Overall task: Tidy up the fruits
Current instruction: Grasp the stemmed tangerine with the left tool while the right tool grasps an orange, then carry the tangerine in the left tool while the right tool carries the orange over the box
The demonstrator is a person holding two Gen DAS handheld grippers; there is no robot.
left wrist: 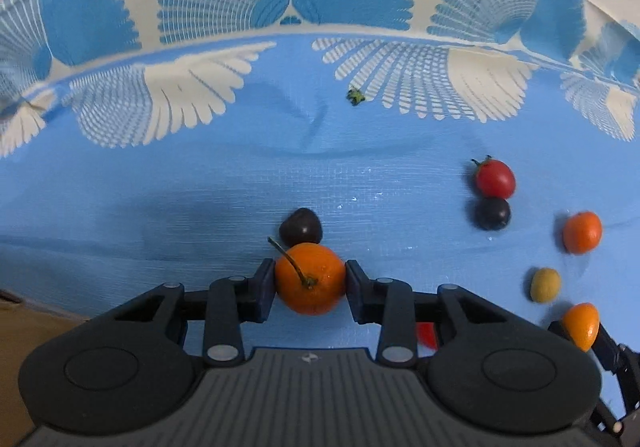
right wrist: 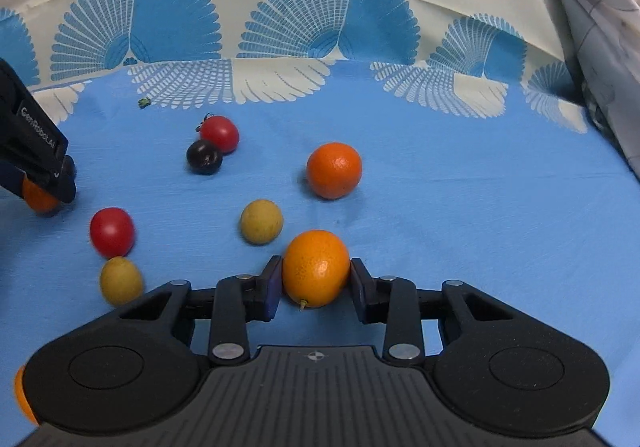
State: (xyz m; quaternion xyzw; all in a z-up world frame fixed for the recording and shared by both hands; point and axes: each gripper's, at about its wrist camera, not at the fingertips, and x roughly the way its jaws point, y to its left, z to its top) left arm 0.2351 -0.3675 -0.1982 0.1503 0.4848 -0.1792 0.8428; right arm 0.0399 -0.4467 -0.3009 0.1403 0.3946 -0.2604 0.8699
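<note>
Left gripper (left wrist: 310, 279): jaws closed on a stemmed orange fruit (left wrist: 310, 281), pads pressing both sides. A dark cherry (left wrist: 301, 227) sits touching that fruit, just beyond it.

Right gripper (right wrist: 316, 279): jaws closed on a second orange fruit (right wrist: 316, 269) resting on the blue cloth (right wrist: 480, 207). A yellow-green fruit (right wrist: 261, 221) lies just beyond-left of it; a larger orange (right wrist: 334, 170) lies farther beyond.
</note>
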